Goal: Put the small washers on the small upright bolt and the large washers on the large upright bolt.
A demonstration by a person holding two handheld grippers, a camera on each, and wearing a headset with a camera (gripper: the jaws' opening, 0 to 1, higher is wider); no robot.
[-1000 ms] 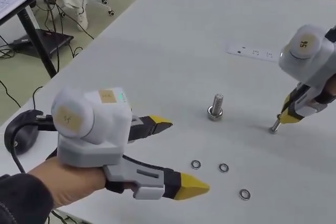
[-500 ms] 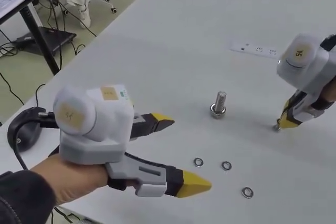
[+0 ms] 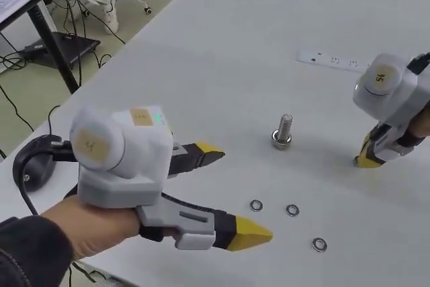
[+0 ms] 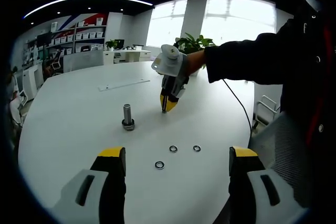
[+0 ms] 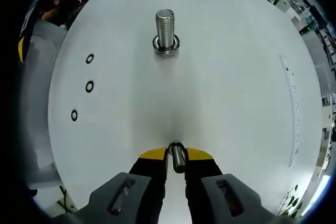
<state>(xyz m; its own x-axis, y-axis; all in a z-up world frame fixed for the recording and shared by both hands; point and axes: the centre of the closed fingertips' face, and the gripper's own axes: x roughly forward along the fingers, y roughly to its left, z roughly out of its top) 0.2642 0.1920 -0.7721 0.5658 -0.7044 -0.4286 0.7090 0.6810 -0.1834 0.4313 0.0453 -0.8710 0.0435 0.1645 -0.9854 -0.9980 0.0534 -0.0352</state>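
A large bolt stands upright mid-table with a washer around its base; it also shows in the left gripper view and the right gripper view. Three small washers lie flat near the front edge. My right gripper is shut on a small bolt, tips down at the table, right of the large bolt. My left gripper hovers open just left of the washers, with nothing between its jaws.
A white power strip lies at the back right of the white table. A black device with a cable sits at the table's left edge. A dark desk and a chair stand off to the left.
The small bolt's end stuck out below the right gripper's tips before; now the tips sit lower at the table and hide it. The left gripper has barely moved.
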